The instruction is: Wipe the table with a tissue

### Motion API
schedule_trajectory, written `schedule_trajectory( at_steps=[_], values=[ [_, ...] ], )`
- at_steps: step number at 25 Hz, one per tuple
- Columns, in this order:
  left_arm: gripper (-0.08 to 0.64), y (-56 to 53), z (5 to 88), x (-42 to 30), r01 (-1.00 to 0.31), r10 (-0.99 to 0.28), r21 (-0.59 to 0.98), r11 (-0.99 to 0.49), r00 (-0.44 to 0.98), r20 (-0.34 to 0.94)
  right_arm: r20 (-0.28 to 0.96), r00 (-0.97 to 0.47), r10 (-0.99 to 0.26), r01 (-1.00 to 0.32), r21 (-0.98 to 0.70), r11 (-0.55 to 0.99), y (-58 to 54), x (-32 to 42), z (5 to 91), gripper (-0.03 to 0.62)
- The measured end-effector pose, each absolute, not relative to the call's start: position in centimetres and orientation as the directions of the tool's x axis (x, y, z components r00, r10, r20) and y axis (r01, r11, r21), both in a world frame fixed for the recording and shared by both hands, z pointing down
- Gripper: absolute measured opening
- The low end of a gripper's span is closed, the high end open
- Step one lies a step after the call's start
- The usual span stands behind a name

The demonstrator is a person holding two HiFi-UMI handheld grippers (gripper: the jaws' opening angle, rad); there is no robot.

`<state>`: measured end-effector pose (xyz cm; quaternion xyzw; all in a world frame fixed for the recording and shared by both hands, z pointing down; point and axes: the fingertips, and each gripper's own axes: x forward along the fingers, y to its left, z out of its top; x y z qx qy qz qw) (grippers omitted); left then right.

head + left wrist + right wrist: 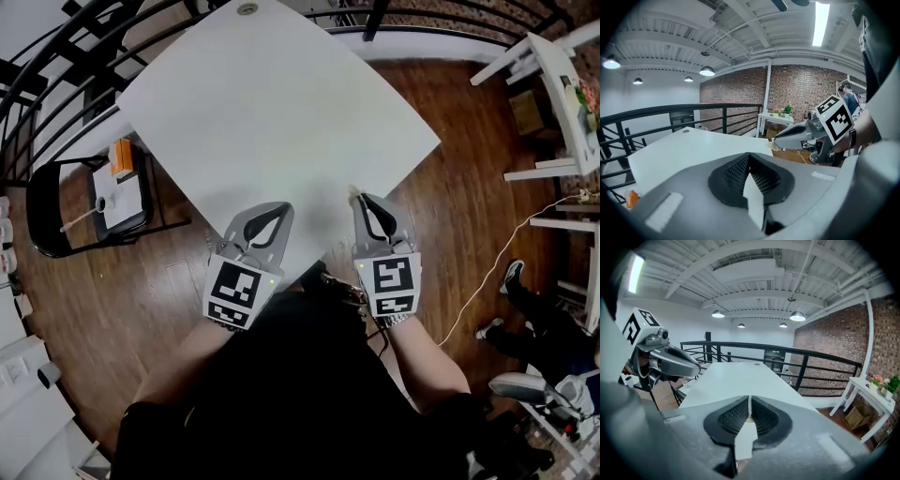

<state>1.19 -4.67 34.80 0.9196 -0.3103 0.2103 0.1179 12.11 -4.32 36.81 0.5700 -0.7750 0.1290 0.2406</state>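
Head view: side by side over near edge of white table (281,103). Right gripper (361,199) clamped shut on small crumpled tissue (771,145) at its tip; left gripper (279,208) closed, nothing between jaws

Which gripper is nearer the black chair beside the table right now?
Left. The left gripper hovers over the table's near edge on the black chair's side; the right gripper, pinching a tissue, is beyond it.

L gripper (280,209) jaws together, empty; R gripper (359,196) alongside, jaws pinched on tissue scrap (770,145); the 2 point fwd.
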Motion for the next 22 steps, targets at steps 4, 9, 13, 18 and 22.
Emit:
schedule_trajectory(
  at_steps=[4, 9, 13, 18, 22],
  values=[
    [0.012, -3.3, 33.5, 0.3, -0.609, -0.524, 0.08, -0.789, 0.735, 0.429, 0.495, -0.239, -0.836, -0.944, 0.082, 0.319, -2.3, 10.2, 35.0, 0.008],
    [0.012, -1.5, 32.0, 0.0, -0.588, -0.522, 0.068, -0.806, 0.76, 0.386, 0.459, -0.232, -0.858, -0.946, 0.101, 0.31, 0.3, 8.6, 32.9, 0.008],
    [0.012, 0.1, 31.0, -0.3, -0.568, -0.515, 0.056, -0.821, 0.78, 0.355, 0.437, -0.218, -0.872, -0.947, 0.121, 0.297, 2.4, 7.6, 31.8, 0.008],
    [0.012, 1.8, 30.1, -0.4, -0.552, -0.508, 0.051, -0.832, 0.796, 0.33, 0.411, -0.211, -0.887, -0.95, 0.129, 0.285, 4.5, 6.8, 30.4, 0.008],
    [0.012, 2.7, 29.1, -0.8, -0.543, -0.505, 0.048, -0.839, 0.807, 0.308, 0.387, -0.218, -0.896, -0.95, 0.124, 0.285, 5.6, 5.8, 29.1, 0.008]
  ],
)
